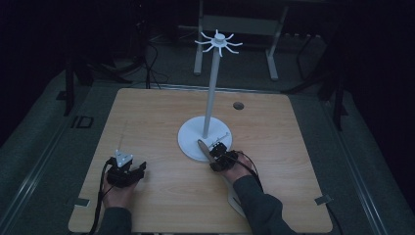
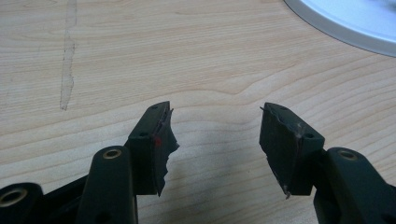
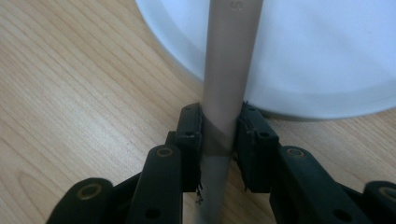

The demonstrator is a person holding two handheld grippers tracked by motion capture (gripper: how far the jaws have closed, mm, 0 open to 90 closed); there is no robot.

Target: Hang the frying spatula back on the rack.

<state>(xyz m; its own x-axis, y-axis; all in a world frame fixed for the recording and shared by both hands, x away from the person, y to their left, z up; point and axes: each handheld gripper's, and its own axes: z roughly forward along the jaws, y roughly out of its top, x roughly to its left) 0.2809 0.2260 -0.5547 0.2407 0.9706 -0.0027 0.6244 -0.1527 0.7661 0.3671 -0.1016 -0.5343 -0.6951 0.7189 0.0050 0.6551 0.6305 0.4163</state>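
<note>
At the bottom of the right gripper view, the right gripper (image 3: 219, 140) pinches a grey handle (image 3: 224, 93) between its 2 black jaws, the pads pressed against both sides. No earlier state can be judged here. The handle is a smooth, matte, rounded bar that runs up the middle of the frame and lies over the edge of the white round base (image 3: 327, 60) in the upper right. In the high view the same piece shows as a brownish, spoon-like shape (image 1: 202, 147) lying on the lower edge of the base (image 1: 191, 137), just below the centre of the frame.

The right hand (image 1: 238, 169) reaches in from the lower right, sleeve angled up and left. The left hand (image 1: 119, 193) rests at the lower left, its gripper (image 1: 128, 171) low over the table (image 1: 161, 196). In the left gripper view its jaws stand spread, with bare wood between them.

The table is pale wood with clear grain. From the base rises a thin grey pole (image 1: 211, 93) topped by a white hub with 8 or so short curved arms (image 1: 219, 41).
</note>
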